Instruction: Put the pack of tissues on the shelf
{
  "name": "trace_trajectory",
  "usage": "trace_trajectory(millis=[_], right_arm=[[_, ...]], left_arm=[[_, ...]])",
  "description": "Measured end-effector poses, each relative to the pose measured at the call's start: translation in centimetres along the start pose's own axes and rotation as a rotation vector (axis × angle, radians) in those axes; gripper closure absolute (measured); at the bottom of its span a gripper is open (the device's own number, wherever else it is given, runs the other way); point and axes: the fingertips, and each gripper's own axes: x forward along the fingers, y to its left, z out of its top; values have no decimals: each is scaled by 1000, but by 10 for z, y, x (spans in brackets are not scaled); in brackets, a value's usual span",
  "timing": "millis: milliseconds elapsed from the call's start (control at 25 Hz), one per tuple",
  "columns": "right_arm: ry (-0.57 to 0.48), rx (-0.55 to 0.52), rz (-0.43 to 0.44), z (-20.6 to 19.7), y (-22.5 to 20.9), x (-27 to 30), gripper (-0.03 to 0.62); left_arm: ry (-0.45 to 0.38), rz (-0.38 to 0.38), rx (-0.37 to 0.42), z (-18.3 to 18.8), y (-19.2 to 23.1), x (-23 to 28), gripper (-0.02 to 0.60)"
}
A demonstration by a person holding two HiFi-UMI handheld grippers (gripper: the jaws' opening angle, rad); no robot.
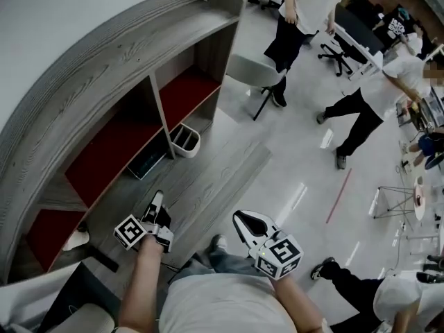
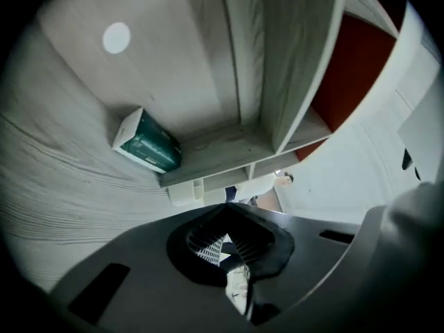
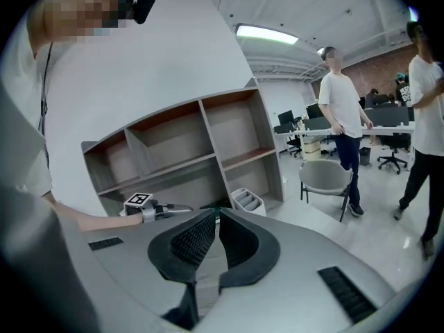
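The shelf (image 1: 118,54) fills the left side of the head view, grey boards with red back panels, its bays bare. At its foot a white bin (image 1: 186,141) stands in front of the upright between two bays.

The pack (image 2: 147,144) lies just beside that bin at the front edge of the lowest bay. I cannot tell whether it rests on the bottom board or on the floor.

It is a green and white brick of tissues, likely light and soft under a slick film wrap, so it should give under pressure and may slide. A firm pinch across its short width, near the middle, looks safest; a corner grip would probably just crumple the wrap.

The left hand-held gripper (image 1: 157,201) points toward the pack but is apart from it, jaws pressed together on nothing. The right hand-held gripper (image 1: 239,219) hangs back from the shelf, jaws also together and empty.
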Motion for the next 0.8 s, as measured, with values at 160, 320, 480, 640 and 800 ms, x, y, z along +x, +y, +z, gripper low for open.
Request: trace_trajectory(millis=[160, 320, 480, 640, 800], right_arm=[[-43, -31, 37, 24, 2, -4, 551], [-76, -64, 84, 48, 9, -5, 551], [-102, -117, 117, 69, 18, -5, 551], [-132, -153, 140, 88, 24, -4, 551], [-168, -180, 159, 105, 31, -4, 551]], left_arm=[[27, -95, 71, -6, -61, -17, 566], [96, -33, 417, -6, -97, -34, 566], [102, -54, 618, -6, -138, -46, 566], [98, -28, 815, -4, -164, -59, 566], [63, -14, 959, -2, -180, -70, 566]])
